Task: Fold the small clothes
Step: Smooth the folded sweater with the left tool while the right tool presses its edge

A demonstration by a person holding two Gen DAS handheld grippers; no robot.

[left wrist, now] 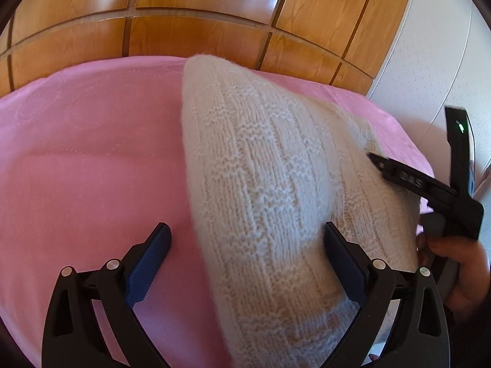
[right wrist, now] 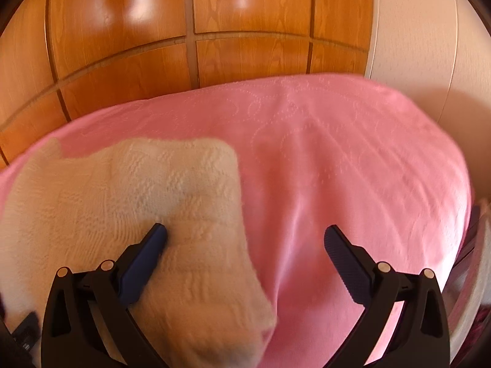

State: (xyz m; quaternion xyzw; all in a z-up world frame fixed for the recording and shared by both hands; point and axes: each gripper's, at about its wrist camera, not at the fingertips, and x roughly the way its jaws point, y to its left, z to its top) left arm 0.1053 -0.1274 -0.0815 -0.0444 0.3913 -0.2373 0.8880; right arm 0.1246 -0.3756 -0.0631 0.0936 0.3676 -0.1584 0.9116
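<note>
- Left wrist view: the left tool (left wrist: 247, 260) is spread wide and clamps nothing. A cream knitted garment (left wrist: 276, 184) lies on the pink bedspread (left wrist: 92, 153), rising up between the two fingers and covering the right-hand one more than the left.
- Its long axis runs from the near edge of the view away toward the wooden wardrobe doors (left wrist: 199, 30), with a rounded end pointing that way and leaning slightly left.
- The right tool (left wrist: 377, 161) comes in from the right, its tip touching or just above the knit's right edge; whether it pinches the wool I cannot tell here. A hand (left wrist: 460, 266) holds its grip.
- Right wrist view: the right tool (right wrist: 245, 245) is wide open and empty. The knit (right wrist: 138, 214) lies to its left, under the left finger, while the right finger is over bare bedspread (right wrist: 353, 153).
- Judgement: both tools are close; the left one straddles the cloth and looks better placed to grip.
</note>
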